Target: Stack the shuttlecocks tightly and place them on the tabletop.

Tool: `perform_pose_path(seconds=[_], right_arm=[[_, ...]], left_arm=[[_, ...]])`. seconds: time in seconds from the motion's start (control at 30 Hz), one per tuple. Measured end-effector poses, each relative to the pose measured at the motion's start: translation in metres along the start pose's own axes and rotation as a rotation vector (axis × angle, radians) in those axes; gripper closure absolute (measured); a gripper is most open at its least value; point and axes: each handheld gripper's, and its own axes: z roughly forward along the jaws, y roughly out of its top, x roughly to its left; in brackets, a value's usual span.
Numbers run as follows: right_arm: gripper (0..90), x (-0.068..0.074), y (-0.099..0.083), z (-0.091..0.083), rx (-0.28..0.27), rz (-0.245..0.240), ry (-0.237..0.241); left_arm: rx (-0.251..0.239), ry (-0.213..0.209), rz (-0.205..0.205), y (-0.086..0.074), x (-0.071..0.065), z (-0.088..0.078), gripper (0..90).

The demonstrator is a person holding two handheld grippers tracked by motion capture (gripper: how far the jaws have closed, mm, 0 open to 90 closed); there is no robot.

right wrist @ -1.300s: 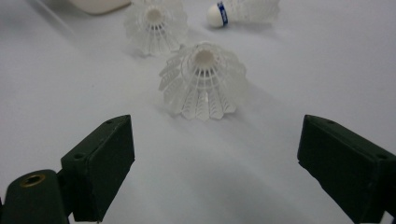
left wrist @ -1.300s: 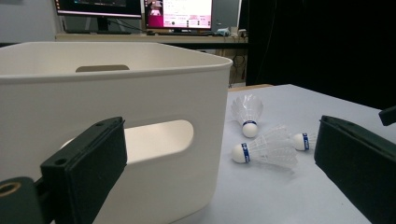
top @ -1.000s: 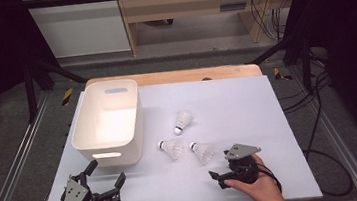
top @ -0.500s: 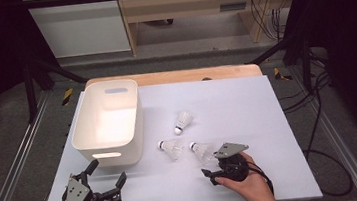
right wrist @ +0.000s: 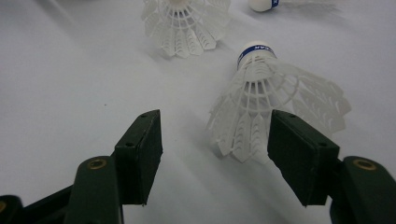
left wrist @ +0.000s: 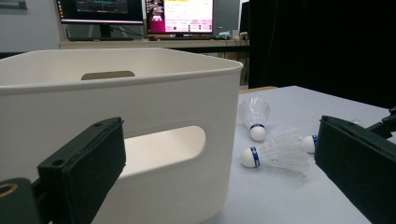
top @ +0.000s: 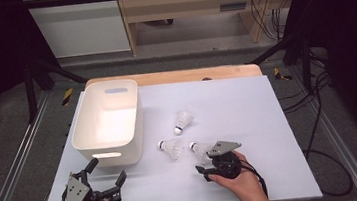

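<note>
Three white shuttlecocks lie on the pale table top right of a white bin [top: 108,119]. The nearest shuttlecock [top: 201,150] lies on its side with its feather skirt [right wrist: 261,112] between the jaws of my right gripper [top: 204,159]. The jaws have just been closing. The right jaw is at the skirt's edge and the left jaw stands well apart from it, so nothing is gripped. My right gripper [right wrist: 217,135] faces the other two shuttlecocks [right wrist: 184,23]. My left gripper [top: 107,171] rests open in front of the bin [left wrist: 140,107], nothing between its fingers.
The middle shuttlecock [top: 171,148] lies close beside the nearest one, and the far shuttlecock [top: 184,121] lies behind them. From the left gripper view the bin's handle slot [left wrist: 163,149] faces me. A wooden board [top: 174,77] borders the table's far edge.
My right hand has slid forward and left up to the nearest shuttlecock, and its jaws have narrowed around the skirt. The left gripper has not moved.
</note>
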Motion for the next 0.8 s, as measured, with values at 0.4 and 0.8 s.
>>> perform_pose_path(seconds=[0.4,0.8], right_arm=[[42.1,0.0,0.006,0.008,-0.005,0.014,0.0],[70.9,-0.006,0.011,0.016,0.012,0.034,-0.021]], left_arm=[[0.004,-0.005,0.013,0.0,-0.001,0.002,2.1],[0.006,-0.016,0.013,-0.001,-0.003,0.003,2.1]])
